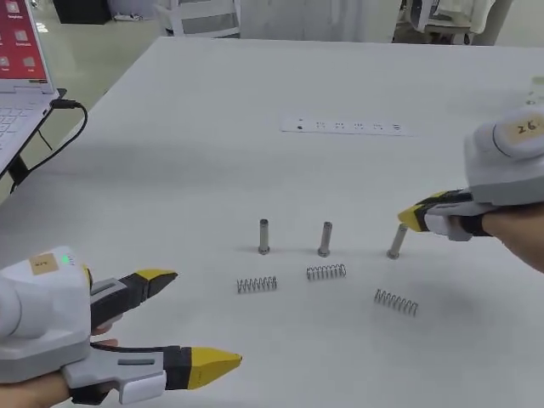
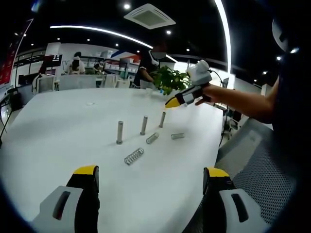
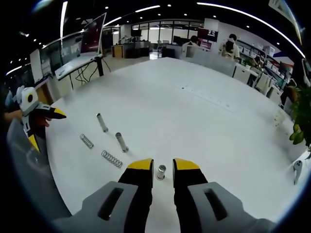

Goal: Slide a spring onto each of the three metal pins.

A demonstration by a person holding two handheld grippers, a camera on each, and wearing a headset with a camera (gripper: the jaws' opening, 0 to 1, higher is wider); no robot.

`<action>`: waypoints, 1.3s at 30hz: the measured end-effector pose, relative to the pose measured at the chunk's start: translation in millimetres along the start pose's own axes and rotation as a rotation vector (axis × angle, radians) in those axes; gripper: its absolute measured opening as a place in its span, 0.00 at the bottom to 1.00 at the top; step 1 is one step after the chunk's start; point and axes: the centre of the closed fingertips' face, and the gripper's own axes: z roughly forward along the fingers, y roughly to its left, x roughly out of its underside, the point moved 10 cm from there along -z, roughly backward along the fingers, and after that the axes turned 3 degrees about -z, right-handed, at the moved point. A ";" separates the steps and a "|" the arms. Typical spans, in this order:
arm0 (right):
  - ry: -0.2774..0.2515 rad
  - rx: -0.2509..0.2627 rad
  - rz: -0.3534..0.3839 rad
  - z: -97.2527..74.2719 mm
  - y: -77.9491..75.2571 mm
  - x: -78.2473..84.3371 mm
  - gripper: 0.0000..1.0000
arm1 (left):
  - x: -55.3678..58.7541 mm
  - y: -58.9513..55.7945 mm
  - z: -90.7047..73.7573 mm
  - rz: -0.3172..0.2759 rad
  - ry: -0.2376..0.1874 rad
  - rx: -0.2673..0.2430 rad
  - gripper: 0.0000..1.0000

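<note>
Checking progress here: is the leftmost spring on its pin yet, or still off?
Off. The leftmost spring lies on its side on the table, just in front of the leftmost pin, which stands upright and bare.

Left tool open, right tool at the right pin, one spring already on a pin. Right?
Not quite: no spring is on a pin. The head view shows all three springs lying on the table before the pins. Left tool open, right tool at the right pin: correct.
</note>
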 end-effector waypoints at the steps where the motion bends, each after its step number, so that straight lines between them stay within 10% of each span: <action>1: -0.003 0.002 -0.005 -1.6 0.6 0.1 0.14 | 0.1 0.0 0.0 0.000 0.000 0.000 0.85; 14: -0.014 -0.021 -0.030 -24.1 8.9 11.9 0.14 | 0.6 0.1 0.6 -0.002 0.003 0.003 0.85; 39: 0.109 -0.144 -0.115 -13.8 38.4 34.0 0.14 | 0.4 0.7 -0.3 -0.002 -0.003 0.000 0.85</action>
